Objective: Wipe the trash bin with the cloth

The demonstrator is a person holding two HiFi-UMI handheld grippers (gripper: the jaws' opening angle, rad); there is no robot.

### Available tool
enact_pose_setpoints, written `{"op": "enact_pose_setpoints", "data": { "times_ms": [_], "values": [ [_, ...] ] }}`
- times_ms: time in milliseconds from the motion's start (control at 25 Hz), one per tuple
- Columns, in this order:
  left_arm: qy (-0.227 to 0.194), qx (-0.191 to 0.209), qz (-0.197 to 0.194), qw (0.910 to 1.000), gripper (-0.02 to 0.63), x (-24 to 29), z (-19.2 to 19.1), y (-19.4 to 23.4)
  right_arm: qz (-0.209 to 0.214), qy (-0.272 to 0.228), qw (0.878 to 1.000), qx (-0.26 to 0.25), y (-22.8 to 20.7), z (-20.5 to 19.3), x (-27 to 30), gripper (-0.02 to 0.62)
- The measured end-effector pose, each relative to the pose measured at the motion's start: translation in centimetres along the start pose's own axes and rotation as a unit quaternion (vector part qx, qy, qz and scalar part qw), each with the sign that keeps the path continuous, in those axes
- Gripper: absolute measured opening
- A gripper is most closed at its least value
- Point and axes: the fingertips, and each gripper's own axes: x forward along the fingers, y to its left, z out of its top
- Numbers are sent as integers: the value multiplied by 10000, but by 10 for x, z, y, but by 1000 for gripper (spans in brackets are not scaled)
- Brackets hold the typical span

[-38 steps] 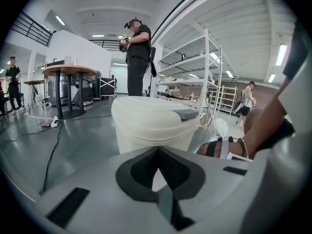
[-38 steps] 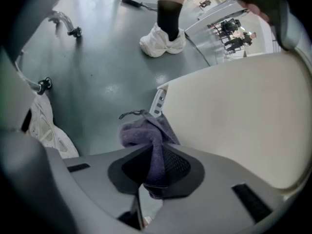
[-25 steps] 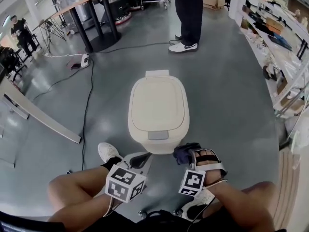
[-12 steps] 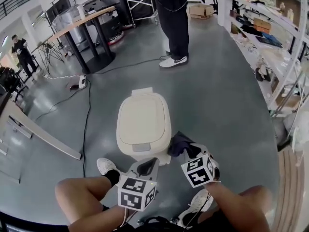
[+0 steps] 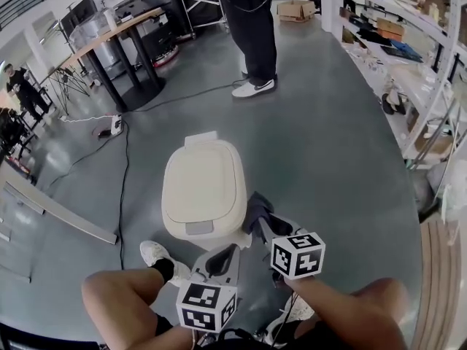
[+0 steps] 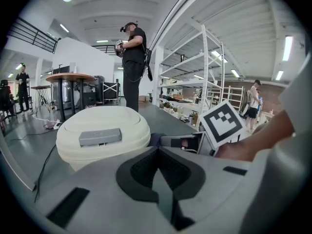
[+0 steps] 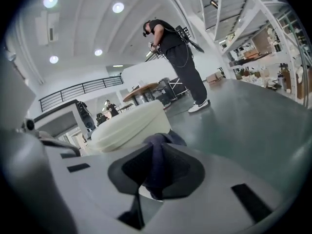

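One cloth (image 7: 157, 152) sits pinched in the right hand-held gripper (image 7: 155, 175) just beside the bin (image 5: 203, 184), the left hand-held gripper (image 6: 158, 177) closed and empty; wiping looks about to start, needing the cloth pressed on.

Brightly, evenly lit from round white ceiling lamps (image 7: 50, 0), with soft sheen on the glossy grey floor (image 5: 328, 144), strong fisheye bending, dark corners.

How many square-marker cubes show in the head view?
2. One marker cube rides the left gripper, low centre; the other cube rides the right gripper, which grips the cloth beside the trash bin. None seems hidden.
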Motion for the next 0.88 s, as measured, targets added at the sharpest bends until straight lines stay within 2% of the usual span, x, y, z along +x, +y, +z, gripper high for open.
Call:
{"op": "enact_pose_setpoints", "data": {
  "times_ms": [160, 280, 560, 880],
  "values": [
    [-15, -85, -23, 10000, 0, 4, -4, 0, 252, -457, 9972, 540, -2, 17, 2, 51],
    [-28, -60, 35, 10000, 0, 7, -8, 3, 536, -553, 9937, 812, 1, 20, 7, 52],
    [124, -35, 171, 9998, 0, 11, -24, 9, 496, -436, 9966, 492, -3, 9, 19, 52],
    [375, -6, 143, 9992, 0, 16, -47, 11, 297, -195, 9990, 261, -9, -7, 35, 52]
  ]
}}
